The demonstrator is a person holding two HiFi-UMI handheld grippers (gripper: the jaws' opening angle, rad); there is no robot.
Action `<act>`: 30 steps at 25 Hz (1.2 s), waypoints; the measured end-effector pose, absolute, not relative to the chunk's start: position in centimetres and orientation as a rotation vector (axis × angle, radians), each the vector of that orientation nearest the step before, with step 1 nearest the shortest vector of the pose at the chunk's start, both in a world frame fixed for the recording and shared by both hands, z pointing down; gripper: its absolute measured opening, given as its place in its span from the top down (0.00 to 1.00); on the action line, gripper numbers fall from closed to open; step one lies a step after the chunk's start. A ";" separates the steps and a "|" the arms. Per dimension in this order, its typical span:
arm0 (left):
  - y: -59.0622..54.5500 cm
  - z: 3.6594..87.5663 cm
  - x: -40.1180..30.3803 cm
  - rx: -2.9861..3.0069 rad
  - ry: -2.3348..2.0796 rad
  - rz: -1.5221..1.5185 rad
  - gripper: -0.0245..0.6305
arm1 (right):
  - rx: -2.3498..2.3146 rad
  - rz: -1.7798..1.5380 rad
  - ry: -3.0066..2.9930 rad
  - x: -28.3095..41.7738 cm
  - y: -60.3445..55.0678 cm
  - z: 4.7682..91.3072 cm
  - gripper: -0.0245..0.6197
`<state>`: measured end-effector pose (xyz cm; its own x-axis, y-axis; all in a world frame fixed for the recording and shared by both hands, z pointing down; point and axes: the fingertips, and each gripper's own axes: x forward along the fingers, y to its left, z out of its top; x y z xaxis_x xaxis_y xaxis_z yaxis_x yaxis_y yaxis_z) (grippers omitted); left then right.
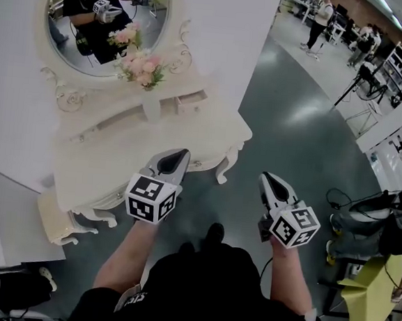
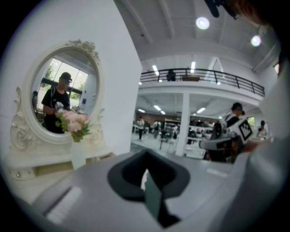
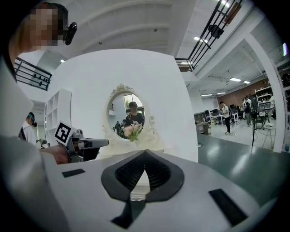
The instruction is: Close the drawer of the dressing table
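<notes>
The white dressing table (image 1: 153, 152) stands against a white wall, with an oval mirror (image 1: 105, 22) and a vase of pink flowers (image 1: 143, 67) on its raised back tier. A small drawer (image 1: 191, 101) to the right of the vase seems to stick out a little. My left gripper (image 1: 181, 152) hovers over the table's front edge, shut and empty. My right gripper (image 1: 265, 176) is to the right of the table, over the floor, also shut and empty. In the left gripper view the table is off to the left of the shut left gripper (image 2: 145, 156). The right gripper (image 3: 145, 154) points toward the mirror.
A cream stool (image 1: 55, 224) sits by the table's left end. A grey floor (image 1: 294, 129) lies to the right. Cables, bags and a yellow object (image 1: 368, 290) crowd the right edge. A tripod (image 1: 358, 83) and several people (image 1: 318, 20) are farther back.
</notes>
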<state>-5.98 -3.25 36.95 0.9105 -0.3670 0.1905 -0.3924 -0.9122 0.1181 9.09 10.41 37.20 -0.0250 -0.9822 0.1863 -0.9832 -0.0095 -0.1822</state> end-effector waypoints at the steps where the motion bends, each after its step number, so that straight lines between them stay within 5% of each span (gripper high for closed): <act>1: -3.8 37.0 -5.8 2.915 -0.593 0.245 0.95 | 2.184 0.416 -2.216 9.3 9.7 37.3 0.97; 22: -17.7 39.0 7.6 2.778 -0.789 0.310 0.95 | 1.951 0.562 -2.408 23.9 -8.0 40.9 0.97; 30: -20.7 40.2 8.0 2.746 -0.858 0.344 0.95 | 1.844 0.595 -2.448 24.5 -12.7 41.9 0.97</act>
<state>7.95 -20.68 40.21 0.7992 -0.5245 0.2935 -0.5820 -0.7973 0.1599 24.52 -12.66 41.89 -0.3022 -0.9225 0.2401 -0.9298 0.2297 -0.2877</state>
